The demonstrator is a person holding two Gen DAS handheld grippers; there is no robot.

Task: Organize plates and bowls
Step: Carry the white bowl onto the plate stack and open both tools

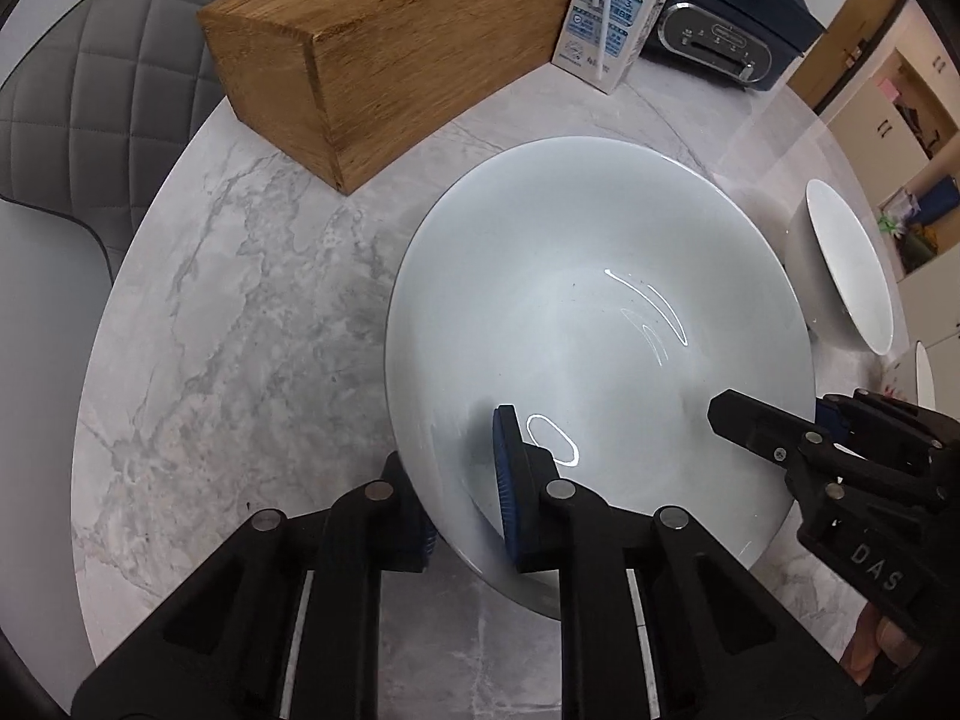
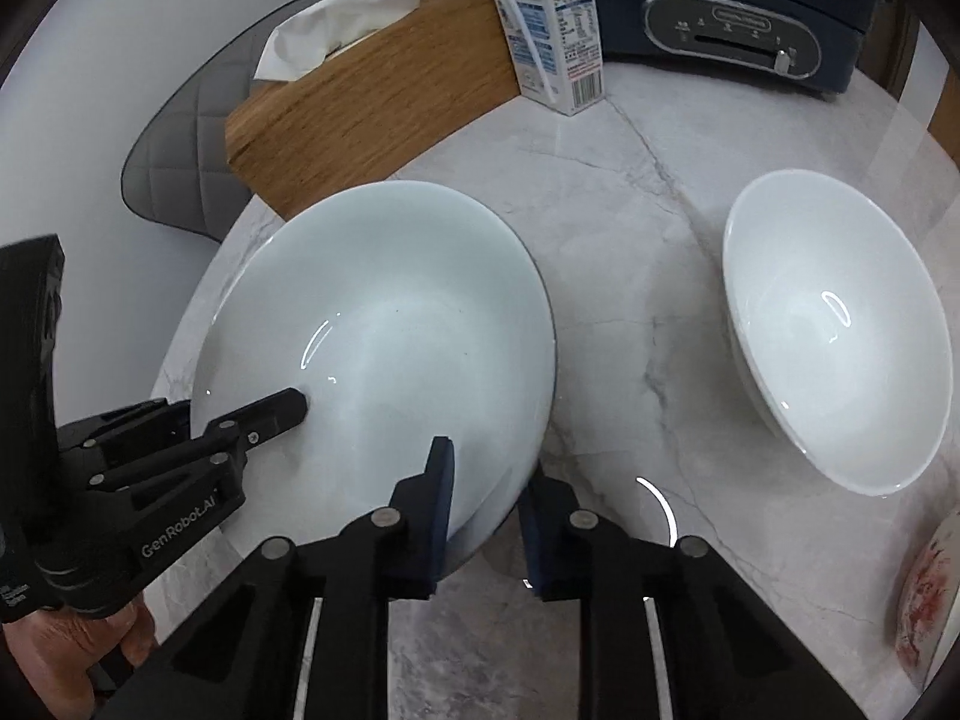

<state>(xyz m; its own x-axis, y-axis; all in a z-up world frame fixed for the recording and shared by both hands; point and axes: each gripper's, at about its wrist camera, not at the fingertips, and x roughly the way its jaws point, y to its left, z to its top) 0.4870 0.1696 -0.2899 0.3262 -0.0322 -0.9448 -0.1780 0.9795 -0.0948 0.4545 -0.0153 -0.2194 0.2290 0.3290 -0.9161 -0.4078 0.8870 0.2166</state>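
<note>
A large pale grey-white plate [image 1: 576, 324] sits on the marble table, also in the right wrist view [image 2: 384, 324]. My left gripper [image 1: 462, 498] straddles its near-left rim, one pad inside, one outside. My right gripper [image 2: 486, 516] straddles its near-right rim the same way; it shows at the right in the left wrist view [image 1: 774, 420]. Both jaws are narrowed around the rim. A smaller white bowl [image 2: 834, 336] stands to the right, also at the edge of the left wrist view [image 1: 846, 264]. A red-patterned dish [image 2: 924, 594] lies at the far right edge.
A wooden tissue box [image 1: 384, 66] stands behind the plate at the left. A milk carton [image 1: 606, 18] and a dark blue appliance [image 2: 732, 30] stand at the back. A grey quilted chair [image 1: 90, 90] is beyond the round table's [image 1: 228, 324] left edge.
</note>
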